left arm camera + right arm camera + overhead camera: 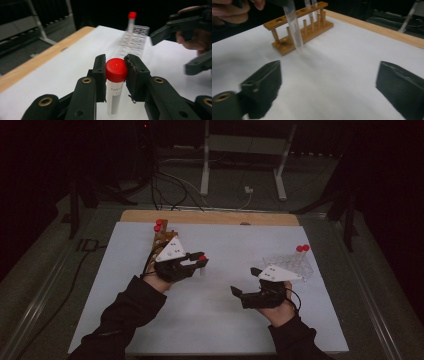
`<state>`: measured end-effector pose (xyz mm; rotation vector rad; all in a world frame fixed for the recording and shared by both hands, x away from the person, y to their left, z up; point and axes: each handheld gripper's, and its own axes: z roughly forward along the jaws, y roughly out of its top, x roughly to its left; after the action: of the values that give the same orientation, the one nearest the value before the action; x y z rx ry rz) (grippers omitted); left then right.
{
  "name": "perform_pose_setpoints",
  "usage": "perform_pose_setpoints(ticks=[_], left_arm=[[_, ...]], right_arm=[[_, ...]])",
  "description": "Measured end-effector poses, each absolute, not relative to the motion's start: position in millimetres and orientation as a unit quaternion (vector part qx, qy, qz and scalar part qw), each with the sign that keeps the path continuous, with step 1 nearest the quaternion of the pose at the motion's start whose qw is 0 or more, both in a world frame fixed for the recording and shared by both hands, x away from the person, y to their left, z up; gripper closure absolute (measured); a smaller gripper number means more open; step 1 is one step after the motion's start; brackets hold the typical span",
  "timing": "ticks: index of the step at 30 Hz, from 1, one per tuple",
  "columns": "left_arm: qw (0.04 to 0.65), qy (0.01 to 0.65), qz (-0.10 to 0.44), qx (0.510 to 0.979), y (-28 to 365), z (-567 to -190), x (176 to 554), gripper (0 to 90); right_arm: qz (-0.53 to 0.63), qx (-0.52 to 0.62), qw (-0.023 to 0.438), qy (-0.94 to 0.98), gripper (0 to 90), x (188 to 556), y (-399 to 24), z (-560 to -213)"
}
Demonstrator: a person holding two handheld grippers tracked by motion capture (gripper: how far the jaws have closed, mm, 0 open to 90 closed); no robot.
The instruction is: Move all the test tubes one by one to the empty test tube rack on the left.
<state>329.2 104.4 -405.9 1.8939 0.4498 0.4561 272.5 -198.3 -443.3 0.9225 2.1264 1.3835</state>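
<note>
A white sheet (210, 320) covers the table. The brown wooden tube rack (299, 27) stands at its far left, the clear plastic rack (292, 265) at right. The left gripper (115, 72) clamps 1 red-capped clear tube (115, 82) above the sheet. The right gripper (329, 85) gapes wide, nothing between its jaws.

White table (210, 310): wooden tube rack (161, 239) left, clear plastic rack (295, 264) right.

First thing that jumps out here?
The red-capped tube clamped upright in the left tool, above the white mat. Behind it stands the wooden rack at the mat's far left; a clear rack sits far right, beside the right tool, jaws wide and empty.
</note>
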Motion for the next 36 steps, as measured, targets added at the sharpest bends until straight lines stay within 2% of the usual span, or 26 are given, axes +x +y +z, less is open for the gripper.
perform_pose_setpoints(ticks=[4, 23, 36], left_arm=[[0.537, 0.205, 0.209, 0.791, 119.4, -399.3, 333.8, 72.0], [0.536, 0.285, 0.281, 0.743, 175.3, -378.3, 365.6, 72.0], [0.518, 0.337, 0.324, 0.716, 192.1, -388.3, 390.8, 72.0]], right_arm=[[0.502, 0.339, 0.223, 0.764, 0.1, 272.5, -201.1, -441.4], [0.513, 0.324, 0.213, 0.766, 0.0, 272.7, -206.0, -441.3], [0.511, 0.321, 0.211, 0.769, 0.0, 273.1, -206.8, -442.4]])
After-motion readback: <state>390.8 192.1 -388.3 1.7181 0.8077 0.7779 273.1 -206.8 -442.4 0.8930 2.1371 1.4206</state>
